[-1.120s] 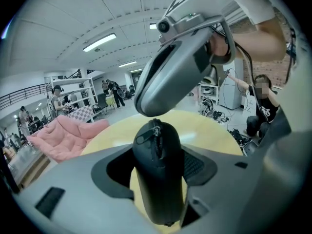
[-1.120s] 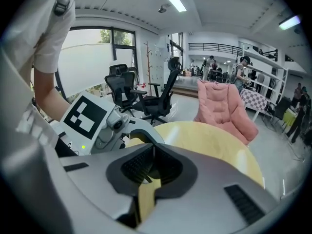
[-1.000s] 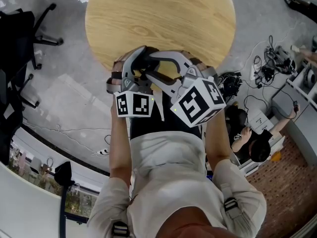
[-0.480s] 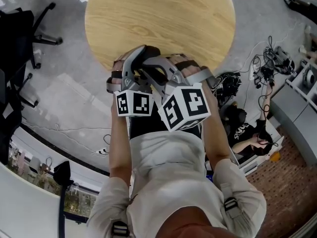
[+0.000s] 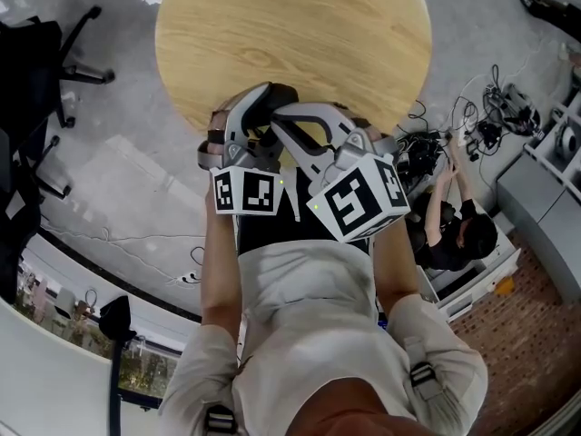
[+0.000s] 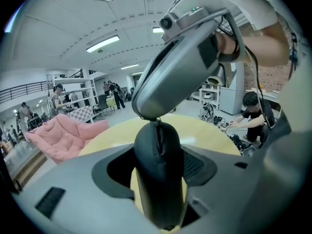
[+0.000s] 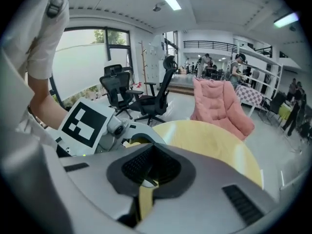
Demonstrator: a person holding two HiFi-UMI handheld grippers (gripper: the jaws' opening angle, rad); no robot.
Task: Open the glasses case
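A black zipped glasses case [image 6: 158, 174] stands upright between the jaws of my left gripper [image 6: 158, 160], which is shut on its sides. In the head view the case [image 5: 281, 92] shows only as a dark end above the left gripper [image 5: 263, 107], over the near edge of the round wooden table [image 5: 300, 34]. My right gripper [image 6: 155, 117] reaches in from the upper right to the top of the case's zip. In its own view the right gripper [image 7: 148, 178] is shut, with a small silvery zipper pull [image 7: 148, 182] between the pads.
Black office chairs [image 5: 45, 80] stand on the grey floor to the left. A person [image 5: 463, 234] crouches by a tangle of cables [image 5: 495, 121] on the right. A pink cushion [image 7: 222, 106] lies beyond the table.
The right gripper's marker cube swung left and then back right, rolling a little. Its tip stays at the top of the case. The left gripper has kept still.
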